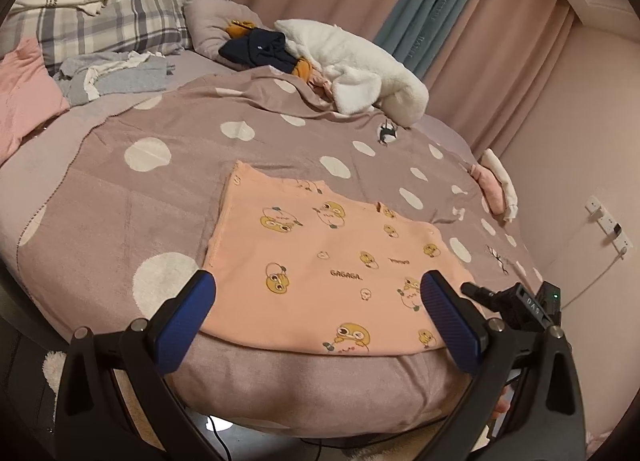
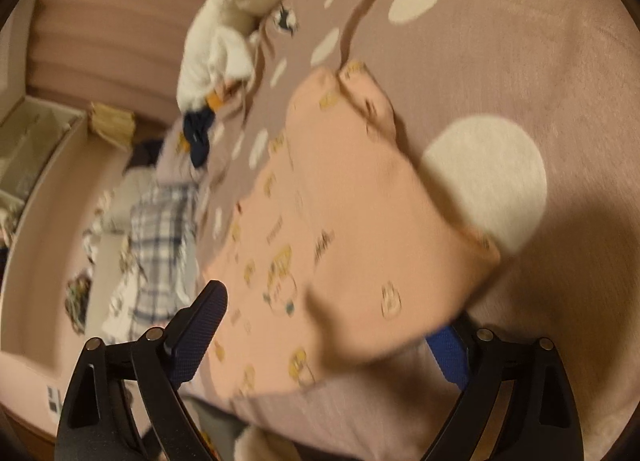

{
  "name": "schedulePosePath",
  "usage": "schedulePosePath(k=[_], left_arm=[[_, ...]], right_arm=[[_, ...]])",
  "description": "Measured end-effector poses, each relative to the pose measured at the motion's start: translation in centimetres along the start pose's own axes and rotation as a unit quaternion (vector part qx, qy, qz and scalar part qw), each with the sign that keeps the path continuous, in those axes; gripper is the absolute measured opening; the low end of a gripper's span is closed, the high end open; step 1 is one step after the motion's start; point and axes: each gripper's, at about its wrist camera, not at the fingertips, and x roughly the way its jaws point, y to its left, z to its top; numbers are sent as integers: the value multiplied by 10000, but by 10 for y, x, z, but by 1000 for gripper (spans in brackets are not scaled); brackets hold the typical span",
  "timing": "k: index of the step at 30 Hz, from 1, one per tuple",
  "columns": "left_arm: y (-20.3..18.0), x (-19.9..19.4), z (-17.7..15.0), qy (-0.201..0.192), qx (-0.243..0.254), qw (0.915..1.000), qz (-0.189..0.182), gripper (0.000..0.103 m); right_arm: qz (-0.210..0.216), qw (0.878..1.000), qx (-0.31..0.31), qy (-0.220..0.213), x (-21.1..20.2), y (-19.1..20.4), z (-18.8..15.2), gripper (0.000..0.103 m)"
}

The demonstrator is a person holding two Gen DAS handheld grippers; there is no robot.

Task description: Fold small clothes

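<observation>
A small peach garment [image 1: 320,257] printed with yellow cartoon birds lies flat on the mauve polka-dot blanket [image 1: 168,189], near the bed's front edge. My left gripper [image 1: 316,297] is open and empty, its blue pads hovering over the garment's near edge. The right gripper shows at the right of the left wrist view [image 1: 516,301]. In the blurred right wrist view the same garment [image 2: 340,221] shows, and a near corner drapes over the right finger. My right gripper [image 2: 332,325] is wide open.
A white fleece garment [image 1: 360,65] and dark clothes [image 1: 260,47] are piled at the back of the bed. Plaid pillows [image 1: 112,17], grey and pink clothes [image 1: 120,77] lie at the left. Pink curtains [image 1: 500,61] and a wall power strip [image 1: 608,225] stand at the right.
</observation>
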Motion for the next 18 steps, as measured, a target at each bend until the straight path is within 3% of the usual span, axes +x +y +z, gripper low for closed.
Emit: schedulePosePath(k=[6, 13, 18], left_arm=[[6, 2, 3, 13, -269, 9996, -119, 102], [11, 2, 3, 73, -203, 9997, 102, 102], [17, 6, 1, 195, -319, 9993, 96, 102]], right_arm=[[19, 9988, 32, -484, 9, 6, 11, 92], [-267, 9962, 321, -758, 12, -3, 15, 48], [-549, 9952, 247, -769, 10, -1, 15, 33]])
